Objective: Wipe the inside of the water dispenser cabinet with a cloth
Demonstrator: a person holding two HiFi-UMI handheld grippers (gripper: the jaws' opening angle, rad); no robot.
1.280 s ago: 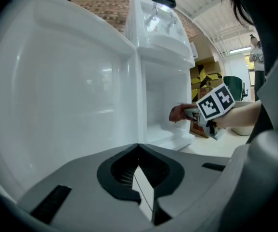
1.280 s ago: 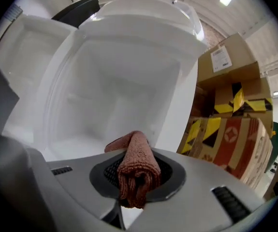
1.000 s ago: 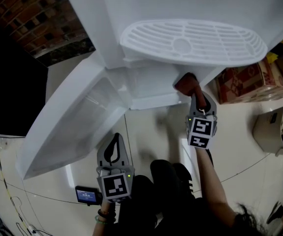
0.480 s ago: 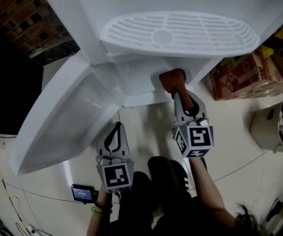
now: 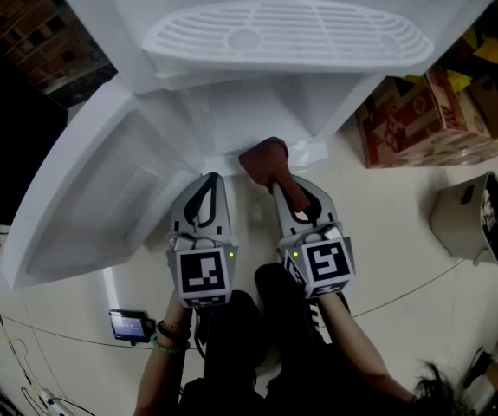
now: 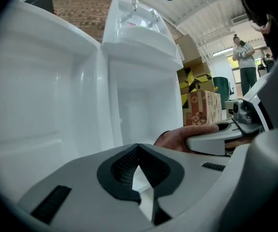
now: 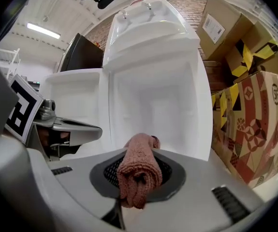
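I've got my right gripper (image 5: pixel 276 178) clamped on the rolled reddish-brown terry cloth (image 5: pixel 263 157), at the lower front edge of the white plastic water dispenser cabinet (image 5: pixel 249 115), its door (image 5: pixel 101 198) swung wide. My left gripper (image 5: pixel 207 182) sits just beside, jaws together on nothing. Pale glossy floor (image 5: pixel 396 232) below, patterned cardboard boxes (image 5: pixel 413 120) right, red brick wall (image 5: pixel 32 24) far left.

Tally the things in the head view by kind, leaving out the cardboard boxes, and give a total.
grippers: 2, the left gripper and the right gripper
cloth: 1, reddish brown, in the right gripper's jaws
water dispenser: 1, white, door open
bin: 1, beige, on the floor
small screen device: 1, on the floor
Total: 6
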